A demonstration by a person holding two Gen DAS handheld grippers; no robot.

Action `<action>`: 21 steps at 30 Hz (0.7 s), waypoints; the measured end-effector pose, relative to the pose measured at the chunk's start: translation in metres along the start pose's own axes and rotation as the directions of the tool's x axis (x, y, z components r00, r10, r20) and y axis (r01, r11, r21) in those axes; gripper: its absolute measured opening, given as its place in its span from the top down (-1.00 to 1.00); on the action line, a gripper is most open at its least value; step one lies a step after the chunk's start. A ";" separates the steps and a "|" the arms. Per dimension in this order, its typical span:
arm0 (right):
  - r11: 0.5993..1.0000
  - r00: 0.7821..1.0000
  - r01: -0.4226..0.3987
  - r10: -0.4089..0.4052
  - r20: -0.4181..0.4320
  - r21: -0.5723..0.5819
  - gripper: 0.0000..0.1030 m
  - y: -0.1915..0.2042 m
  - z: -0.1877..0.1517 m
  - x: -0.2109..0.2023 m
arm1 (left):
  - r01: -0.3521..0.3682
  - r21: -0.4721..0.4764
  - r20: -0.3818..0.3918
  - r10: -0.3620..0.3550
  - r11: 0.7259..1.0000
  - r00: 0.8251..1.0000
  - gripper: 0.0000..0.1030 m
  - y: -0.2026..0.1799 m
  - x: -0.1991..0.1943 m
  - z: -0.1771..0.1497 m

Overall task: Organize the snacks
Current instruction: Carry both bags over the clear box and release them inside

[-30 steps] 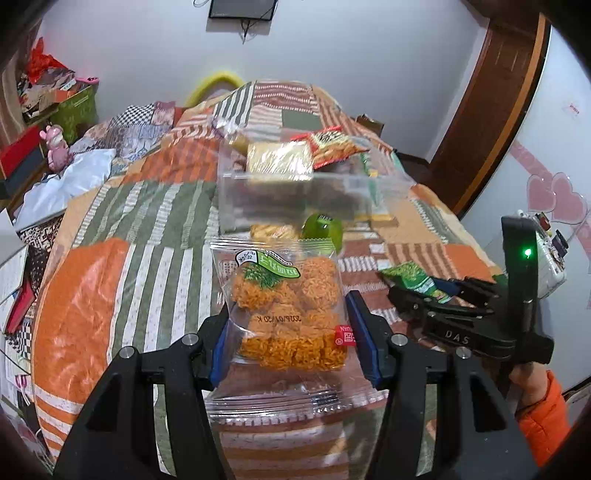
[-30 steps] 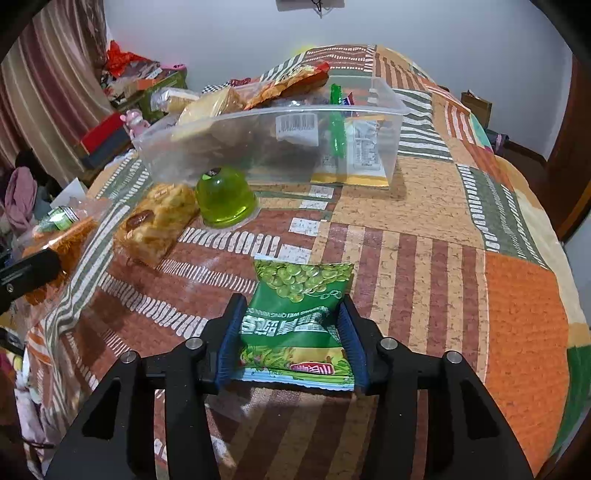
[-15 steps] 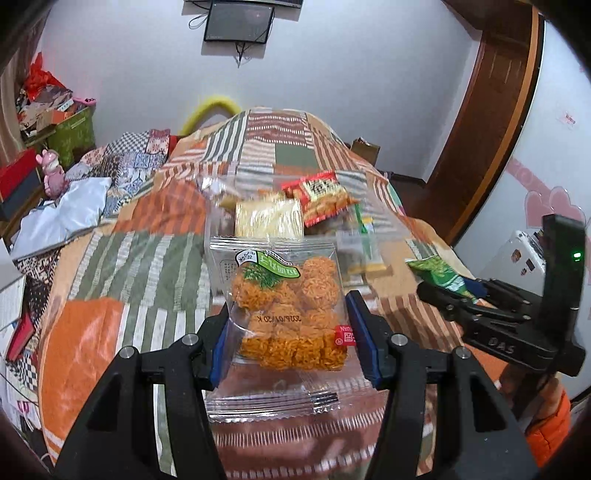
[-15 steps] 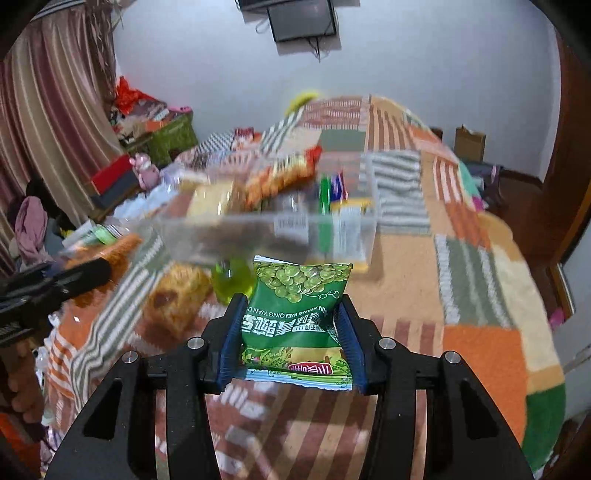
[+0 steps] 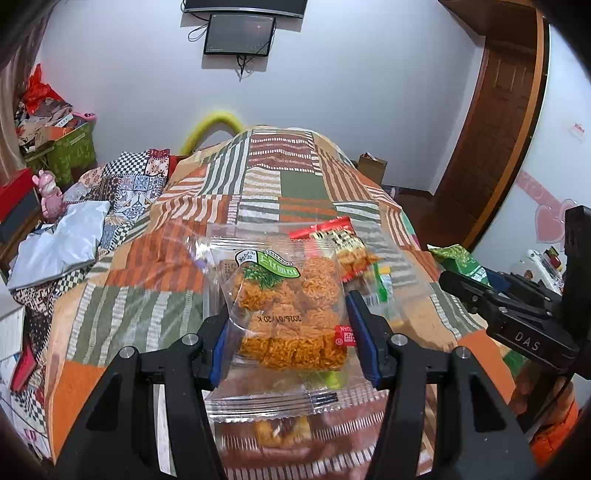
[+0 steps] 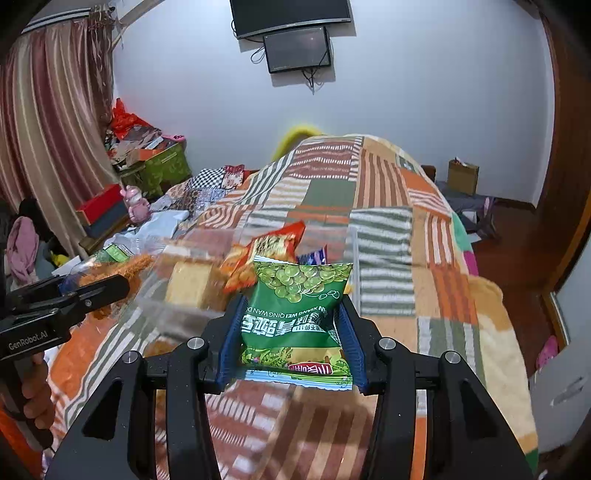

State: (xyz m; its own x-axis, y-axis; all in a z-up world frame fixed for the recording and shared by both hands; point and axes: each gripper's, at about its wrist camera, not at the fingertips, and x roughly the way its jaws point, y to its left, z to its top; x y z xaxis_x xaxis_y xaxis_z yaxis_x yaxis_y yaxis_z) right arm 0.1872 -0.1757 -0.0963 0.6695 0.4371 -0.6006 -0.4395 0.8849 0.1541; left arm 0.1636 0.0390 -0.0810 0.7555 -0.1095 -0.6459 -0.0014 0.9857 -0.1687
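My left gripper (image 5: 291,325) is shut on a clear bag of orange noodle crisps (image 5: 288,310), held up over the bed. In the right wrist view my right gripper (image 6: 291,332) is shut on a green pea packet (image 6: 295,314), also off the quilt. Just beyond both packets stands a clear plastic container (image 5: 406,266) (image 6: 352,254). It holds a red snack packet (image 5: 332,240) (image 6: 266,251), a yellow cake (image 6: 188,284) and other packets. Each gripper shows in the other's view: the right gripper (image 5: 509,306) at the right edge, the left gripper (image 6: 66,302) at the left edge.
A patchwork quilt (image 5: 280,184) covers the bed. A wrapped pastry (image 5: 280,432) and a green jelly cup (image 5: 334,378) lie below the crisp bag. Boxes and a pink toy (image 5: 48,192) crowd the left side. A wooden door (image 5: 491,122) is at the right, screens (image 6: 295,33) on the far wall.
Both grippers have risen with their packets and come closer to the clear container. The views have tilted up, showing more wall. Both grips are unchanged.
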 end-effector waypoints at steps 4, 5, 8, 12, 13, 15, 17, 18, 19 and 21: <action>1.000 1.000 0.013 -0.013 0.001 -0.008 0.13 -0.002 0.010 0.014 | -0.012 0.011 -0.004 0.012 1.000 1.000 -0.08 0.001 0.018 0.013; 1.000 1.000 0.015 -0.015 -0.001 -0.011 0.13 -0.003 0.013 0.018 | -0.015 0.014 -0.005 0.015 1.000 1.000 -0.08 0.001 0.022 0.015; 1.000 1.000 0.022 -0.022 -0.006 -0.017 0.13 -0.005 0.018 0.028 | -0.020 0.013 -0.012 0.020 1.000 1.000 -0.08 0.002 0.035 0.024; 1.000 0.999 0.022 -0.022 -0.023 -0.011 0.13 -0.009 0.026 0.047 | -0.014 0.001 -0.029 0.014 1.000 0.999 -0.08 0.006 0.054 0.034; 1.000 0.999 0.020 -0.020 -0.029 -0.008 0.13 -0.011 0.029 0.052 | -0.015 0.000 -0.033 0.015 1.000 0.999 -0.08 0.006 0.059 0.036; 1.000 0.999 0.020 -0.020 -0.038 -0.006 0.13 -0.013 0.029 0.060 | -0.023 0.001 -0.040 0.023 1.000 0.999 -0.08 0.007 0.069 0.040; 1.000 0.999 0.025 -0.025 -0.047 -0.005 0.13 -0.016 0.030 0.067 | -0.028 0.000 -0.047 0.028 1.000 0.998 -0.08 0.008 0.078 0.044; 1.000 0.998 0.024 -0.025 -0.050 -0.004 0.13 -0.017 0.031 0.070 | -0.028 0.000 -0.051 0.028 1.000 0.998 -0.08 0.009 0.083 0.046; 1.000 0.998 0.024 -0.024 -0.056 -0.002 0.13 -0.018 0.031 0.074 | -0.027 -0.001 -0.053 0.027 1.000 0.998 -0.08 0.009 0.087 0.048; 1.000 0.998 0.027 -0.027 -0.062 0.000 0.13 -0.020 0.033 0.080 | -0.025 -0.001 -0.059 0.025 1.000 0.998 -0.08 0.009 0.094 0.050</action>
State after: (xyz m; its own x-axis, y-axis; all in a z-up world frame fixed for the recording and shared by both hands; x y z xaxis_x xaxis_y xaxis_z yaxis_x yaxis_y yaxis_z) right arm 0.2689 -0.1538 -0.1216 0.6429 0.4026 -0.6516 -0.4212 0.8964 0.1383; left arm 0.2672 0.0443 -0.1061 0.7150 -0.0925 -0.6930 -0.0210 0.9879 -0.1535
